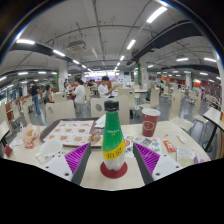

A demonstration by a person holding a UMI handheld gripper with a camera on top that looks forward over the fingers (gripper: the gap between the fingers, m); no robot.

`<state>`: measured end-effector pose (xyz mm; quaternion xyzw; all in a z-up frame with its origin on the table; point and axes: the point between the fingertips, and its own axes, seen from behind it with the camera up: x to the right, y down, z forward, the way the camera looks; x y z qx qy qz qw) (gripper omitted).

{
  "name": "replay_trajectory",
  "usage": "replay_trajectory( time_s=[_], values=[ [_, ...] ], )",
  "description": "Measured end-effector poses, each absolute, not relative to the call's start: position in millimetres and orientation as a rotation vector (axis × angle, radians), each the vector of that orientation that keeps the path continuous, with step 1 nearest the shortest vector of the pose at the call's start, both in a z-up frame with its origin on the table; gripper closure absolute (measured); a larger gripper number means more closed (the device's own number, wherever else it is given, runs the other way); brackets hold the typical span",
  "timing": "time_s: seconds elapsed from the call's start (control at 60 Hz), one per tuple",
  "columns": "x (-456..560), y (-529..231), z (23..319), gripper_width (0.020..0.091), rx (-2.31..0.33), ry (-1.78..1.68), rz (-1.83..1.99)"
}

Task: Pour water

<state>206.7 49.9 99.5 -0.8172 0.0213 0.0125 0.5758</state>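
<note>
A green plastic bottle with a black cap and a yellow label stands upright on a round red coaster on the table. It is between my gripper's two fingers, with a gap at each side. The purple pads flank the bottle without touching it, so the gripper is open. Beyond the right finger and a little further back stands a red paper cup.
A tray with food lies beyond the left finger, with a small bag next to it. Papers and small items lie to the right. People stand behind the table in a large hall with further tables.
</note>
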Motion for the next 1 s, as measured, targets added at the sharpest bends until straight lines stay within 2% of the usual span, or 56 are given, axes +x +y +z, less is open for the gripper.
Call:
replay_trajectory(
  time_s=[0.283,0.5,0.65,0.817,1.0],
  values=[
    [126,-58,145,0.0254,-2.02,0.156,-0.024],
    [45,-131,167,0.0251,-2.105,0.278,-0.071],
    [2,-161,177,0.0253,-2.134,0.329,-0.123],
    [-34,-183,175,0.025,-2.187,0.348,-0.12],
    [-39,-190,193,0.025,-2.162,0.321,-0.109]
  ],
)
